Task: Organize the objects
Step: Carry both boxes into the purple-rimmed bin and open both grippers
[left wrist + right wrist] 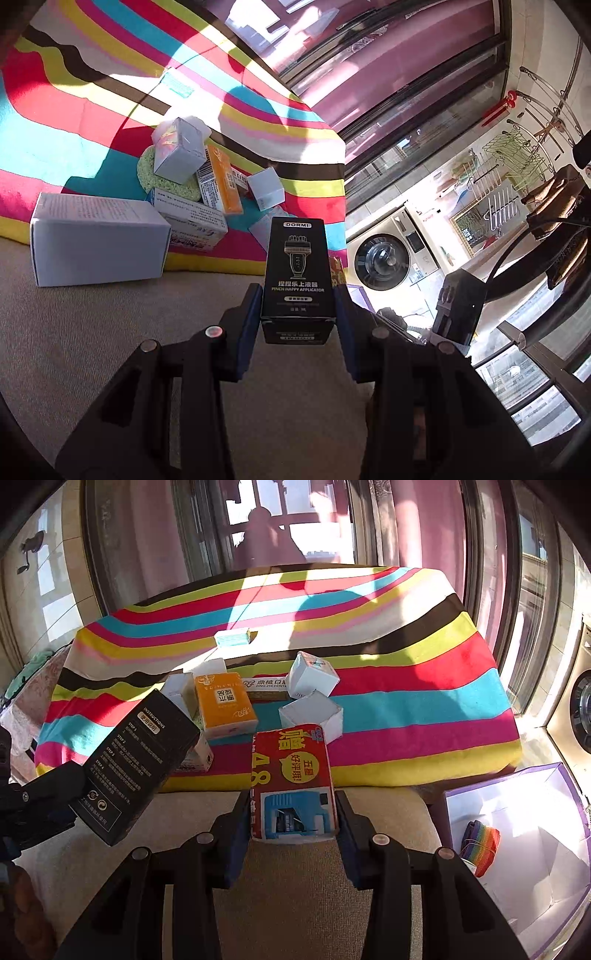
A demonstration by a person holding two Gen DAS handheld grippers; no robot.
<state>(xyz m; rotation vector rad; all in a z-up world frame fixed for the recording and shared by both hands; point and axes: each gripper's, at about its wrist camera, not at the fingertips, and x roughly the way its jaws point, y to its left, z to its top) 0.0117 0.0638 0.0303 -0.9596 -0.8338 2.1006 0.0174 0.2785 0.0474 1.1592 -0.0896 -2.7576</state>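
My left gripper [298,317] clamps black box [295,273], "DORMI PINCH HAPPY APPLICATOR"; right gripper [293,812] clamps red pack [291,775], "48".

Harsh window sunlight, hard shadows, fisheye-warped edges.

Left tool [297,317] and right tool [291,812] both clamped (seemingly level) on boxes.

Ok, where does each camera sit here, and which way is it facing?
Left wrist: on the left gripper, looking along its fingers at the black box it holds, striped cushion beyond.
Right wrist: on the right gripper, holding a red box, facing the cushion; left gripper at its left edge.
Shared: black box, orange box, cushion.
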